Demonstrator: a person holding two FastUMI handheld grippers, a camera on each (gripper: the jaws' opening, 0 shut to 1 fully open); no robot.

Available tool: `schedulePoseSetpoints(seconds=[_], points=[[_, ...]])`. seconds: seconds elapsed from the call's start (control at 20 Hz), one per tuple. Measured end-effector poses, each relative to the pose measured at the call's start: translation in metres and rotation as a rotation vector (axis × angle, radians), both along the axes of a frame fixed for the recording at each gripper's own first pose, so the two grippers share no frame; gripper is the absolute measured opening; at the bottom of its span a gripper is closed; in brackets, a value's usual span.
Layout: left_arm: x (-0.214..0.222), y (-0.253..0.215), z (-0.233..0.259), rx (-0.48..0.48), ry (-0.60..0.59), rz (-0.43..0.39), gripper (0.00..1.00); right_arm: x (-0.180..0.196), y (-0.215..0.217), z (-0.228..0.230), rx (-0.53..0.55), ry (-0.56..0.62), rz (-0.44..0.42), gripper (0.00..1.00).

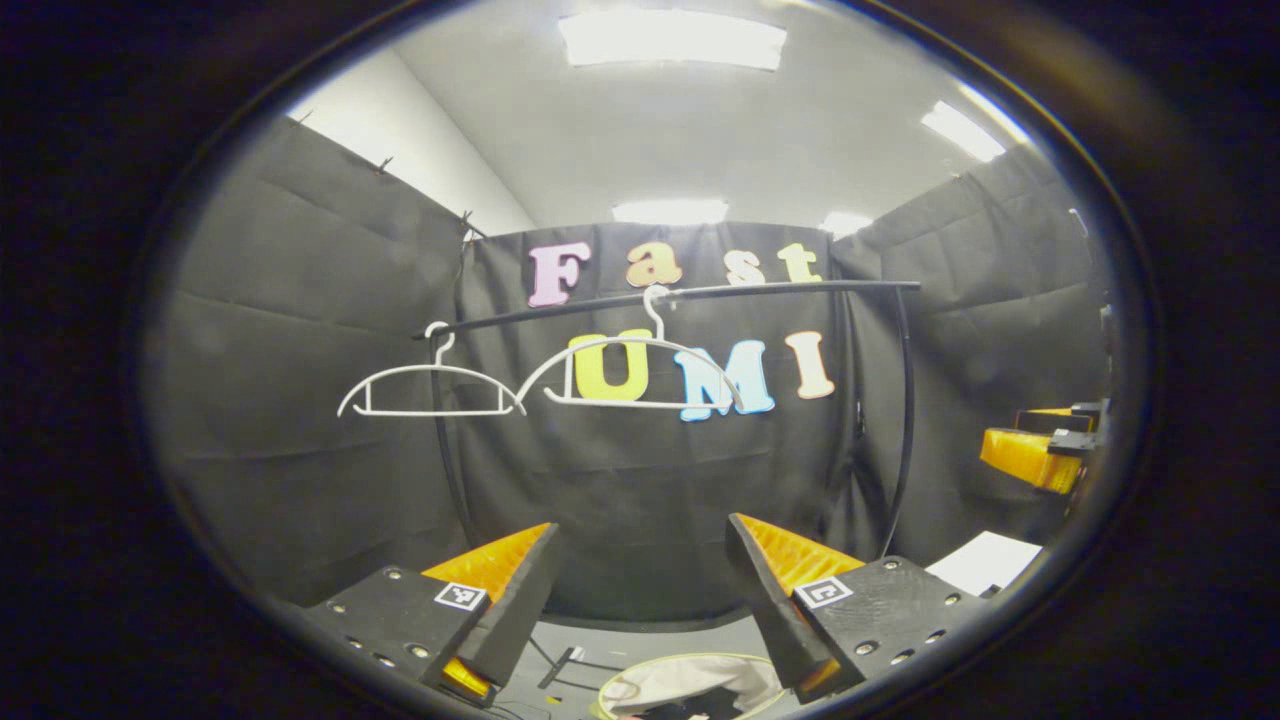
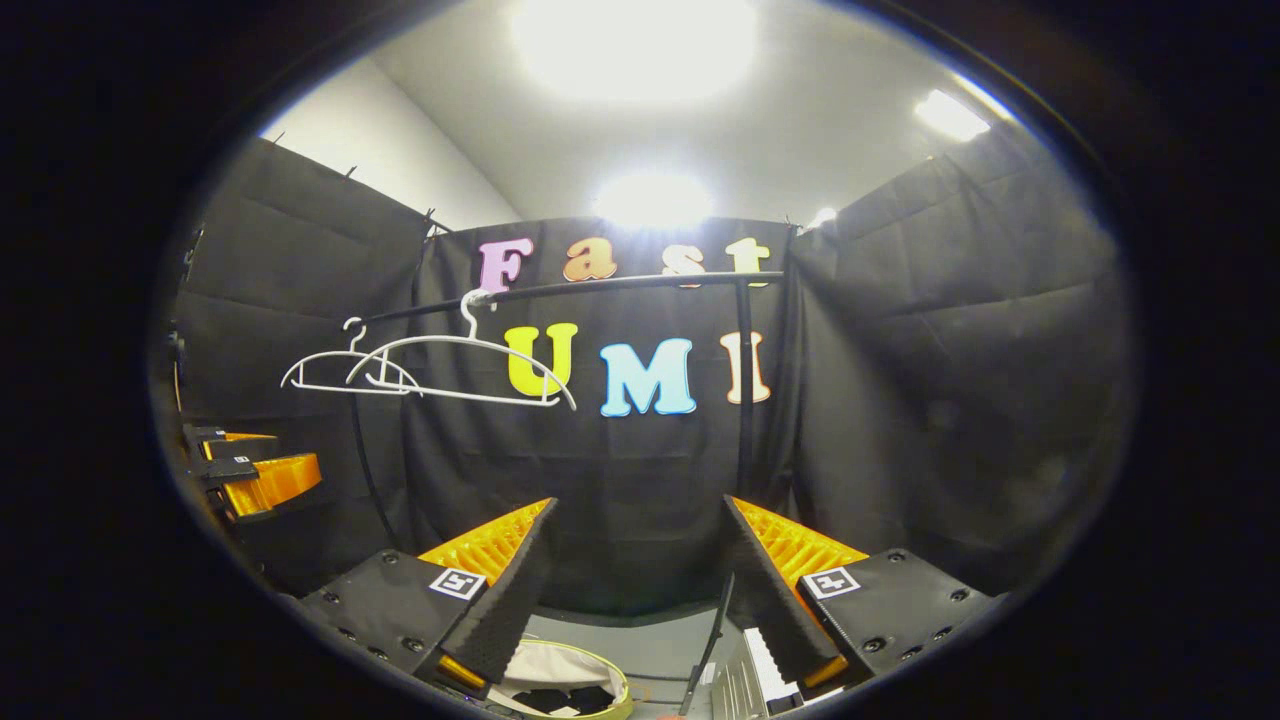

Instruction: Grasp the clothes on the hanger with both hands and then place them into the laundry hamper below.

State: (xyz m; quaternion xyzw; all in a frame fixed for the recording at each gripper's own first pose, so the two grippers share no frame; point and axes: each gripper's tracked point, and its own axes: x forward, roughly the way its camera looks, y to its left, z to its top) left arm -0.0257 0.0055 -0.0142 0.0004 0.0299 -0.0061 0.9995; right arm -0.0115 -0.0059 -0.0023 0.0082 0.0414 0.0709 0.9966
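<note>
Two bare white hangers (image 1: pixel 430 385) (image 1: pixel 640 375) hang on a black rail (image 1: pixel 700 295) in front of the booth wall; no garment is on them. The same two hangers (image 2: pixel 345 372) (image 2: pixel 465 368) hang on the rail (image 2: pixel 600 285) in the right gripper view. My left gripper (image 1: pixel 640 550) is open with nothing between its fingers. Below it sits the laundry hamper (image 1: pixel 690 685), with pale lining and dark cloth inside. My right gripper (image 2: pixel 635 525) is also open and holds nothing; the hamper (image 2: pixel 565 685) lies under its left finger. The right gripper (image 1: pixel 1040 445) shows at the left view's right edge, the left gripper (image 2: pixel 250 465) at the right view's left edge.
The rail stands on black uprights (image 1: pixel 905 420) (image 2: pixel 743 380). A white sheet (image 1: pixel 985 562) lies low at the right in the left gripper view. A white ribbed object (image 2: pixel 750 675) and a thin dark rod (image 2: pixel 710 630) sit beside the hamper on the grey floor (image 2: pixel 660 640).
</note>
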Motion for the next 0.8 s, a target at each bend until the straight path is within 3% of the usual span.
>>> schedulePoseSetpoints(seconds=[0.35,0.4,0.65,0.8], points=[[-0.015,0.006,0.004,0.024,-0.006,0.04,0.96,-0.017,-0.037,-0.002,-0.007,-0.023,-0.061,0.99],[-0.016,0.007,0.005,0.027,-0.01,0.044,0.96,-0.016,-0.037,-0.002,-0.011,-0.023,-0.065,0.96],[-0.021,0.006,0.003,0.025,-0.009,0.061,0.96,-0.014,-0.033,-0.005,-0.017,-0.023,-0.05,0.99],[-0.022,0.007,0.004,0.023,-0.013,0.073,0.96,-0.012,-0.033,-0.004,-0.028,-0.03,-0.041,0.96]])
